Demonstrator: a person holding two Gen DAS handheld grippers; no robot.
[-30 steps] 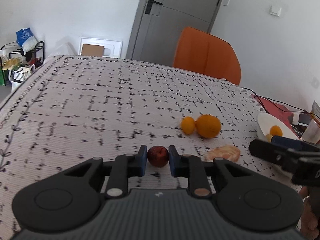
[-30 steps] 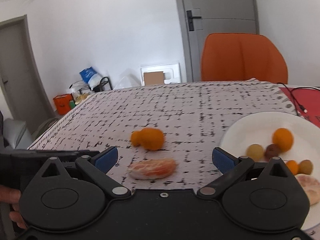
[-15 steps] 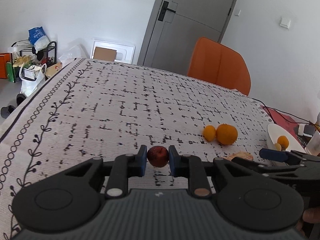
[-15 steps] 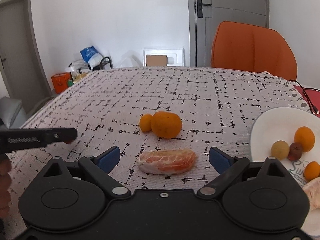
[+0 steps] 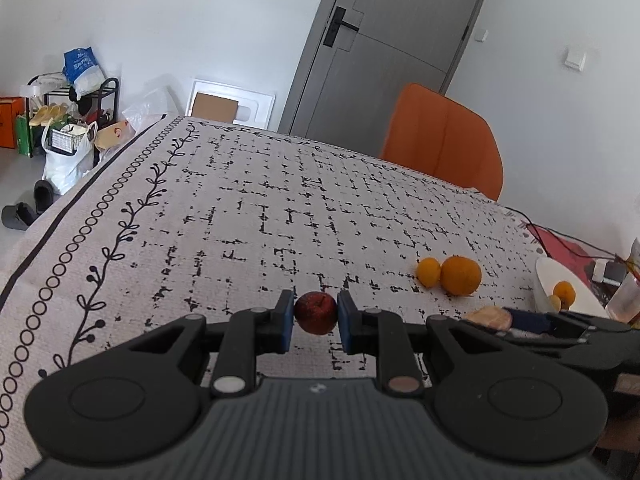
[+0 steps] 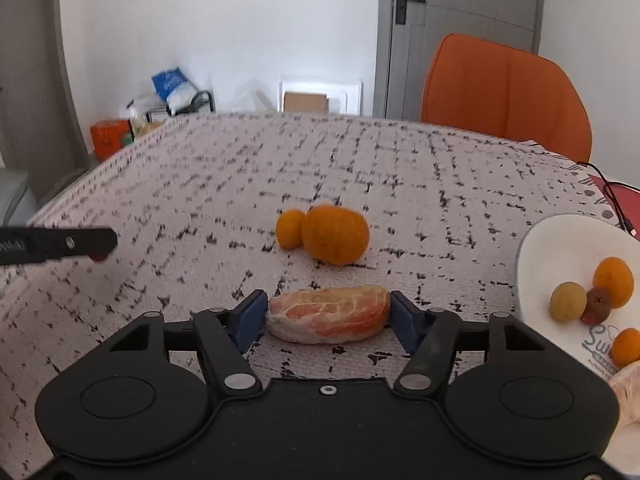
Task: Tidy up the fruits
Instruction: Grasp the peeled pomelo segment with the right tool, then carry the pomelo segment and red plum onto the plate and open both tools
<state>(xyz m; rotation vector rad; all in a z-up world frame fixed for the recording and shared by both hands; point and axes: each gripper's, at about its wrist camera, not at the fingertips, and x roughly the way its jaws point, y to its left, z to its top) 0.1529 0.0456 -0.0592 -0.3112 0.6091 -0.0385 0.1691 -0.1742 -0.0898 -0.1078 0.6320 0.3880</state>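
Now the left gripper point(image 5: 316, 322) is held low over the counter point(image 5: 248, 216), level, with its jaws clamped narrow on a small dark red fruit point(image 5: 316, 312); whether that fruit rests on the cloth or hangs just above it cannot be told. Off to its right, the right gripper point(image 6: 328, 314) points forward along the counter, jaws at medium width and pressed against both ends of a peeled citrus segment point(image 6: 328, 314) that lies on the patterned cloth.

At the right edge of the counter sits a white plate point(image 6: 560, 248). On it lie a small orange point(image 6: 613, 282), a yellowish round fruit point(image 6: 568, 302), a little dark red fruit point(image 6: 598, 300) touching both, another small orange point(image 6: 626, 347) nearer the camera, and a second peeled segment point(image 6: 630, 384) at the frame edge.

Beyond the segment, a large orange point(image 6: 335, 234) and a small one point(image 6: 290, 228) touch side by side on the cloth, well clear of both grippers. An orange chair point(image 6: 506, 92) stands behind the counter, a grey door point(image 6: 460, 36) behind that, and a black cable point(image 6: 614, 200) runs near the plate.
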